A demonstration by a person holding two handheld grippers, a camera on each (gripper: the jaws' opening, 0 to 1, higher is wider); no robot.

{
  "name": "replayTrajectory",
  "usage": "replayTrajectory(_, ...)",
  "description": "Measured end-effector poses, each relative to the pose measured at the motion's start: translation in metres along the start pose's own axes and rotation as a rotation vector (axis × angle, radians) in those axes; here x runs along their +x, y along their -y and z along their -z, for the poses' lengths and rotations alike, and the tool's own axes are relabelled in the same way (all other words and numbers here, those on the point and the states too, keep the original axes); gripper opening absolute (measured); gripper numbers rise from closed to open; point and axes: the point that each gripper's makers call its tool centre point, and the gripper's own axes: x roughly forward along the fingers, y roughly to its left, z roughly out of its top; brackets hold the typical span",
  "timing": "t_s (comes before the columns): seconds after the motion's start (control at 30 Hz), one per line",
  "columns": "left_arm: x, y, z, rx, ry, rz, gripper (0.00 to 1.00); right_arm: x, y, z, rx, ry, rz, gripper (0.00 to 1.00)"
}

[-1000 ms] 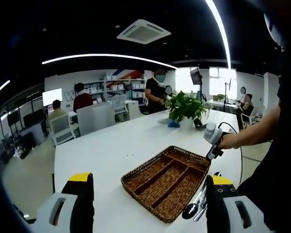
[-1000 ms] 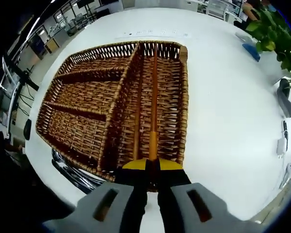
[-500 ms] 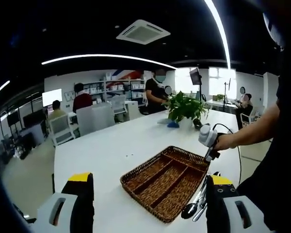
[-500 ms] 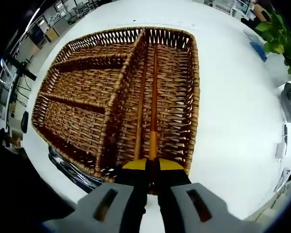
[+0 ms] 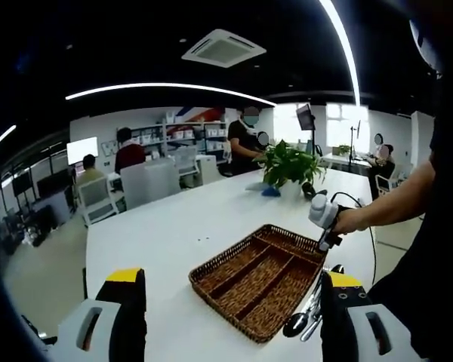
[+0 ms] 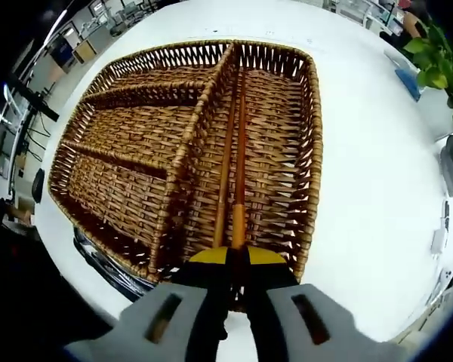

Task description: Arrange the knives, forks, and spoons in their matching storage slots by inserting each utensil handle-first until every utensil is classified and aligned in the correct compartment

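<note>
Hanging handle-first over the wicker tray's [image 6: 309, 151] long right-hand compartment, the wooden-handled utensil [image 6: 239, 166] is pinched in the right gripper's [image 6: 236, 273] closed jaws, and could snag the weave if tilted, while the left gripper [image 5: 230, 302] waits wide apart, holding nothing.

Count on the white table [image 5: 166, 226]: brown woven wicker tray [image 6: 314, 151], one, divided into four compartments, three short ones along one side and one long one along the other. Slender brown wooden stick [image 6: 239, 151], two, both lying lengthwise in the long compartment; shiny metal utensils [image 5: 302, 320], one loose pile just outside the tray's edge, too overlapped to number. Leafy green potted plant [image 5: 287, 166], one, toward the table's far end; people in the background [image 5: 125, 154], four, two seated and two standing.
</note>
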Motion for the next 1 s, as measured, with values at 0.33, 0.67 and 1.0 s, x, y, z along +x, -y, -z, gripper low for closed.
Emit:
replayTrajectory(0.33,0.002,0.0,0.0,0.009,0.006,0.012,1.0,-0.022,-0.001,-0.028,-0.076,0.153,-0.037,0.29)
replayTrajectory(0.67,0.001,-0.007,-0.002,0.031,0.015,0.035,1.0,-0.093,-0.007,-0.094,-0.182,0.495,-0.128,0.75)
replayTrajectory(1.0,0.003,0.007,0.005,0.028,0.049,0.071,1.0,-0.17,-0.028,-0.107,-0.294,0.766,-0.202,0.99)
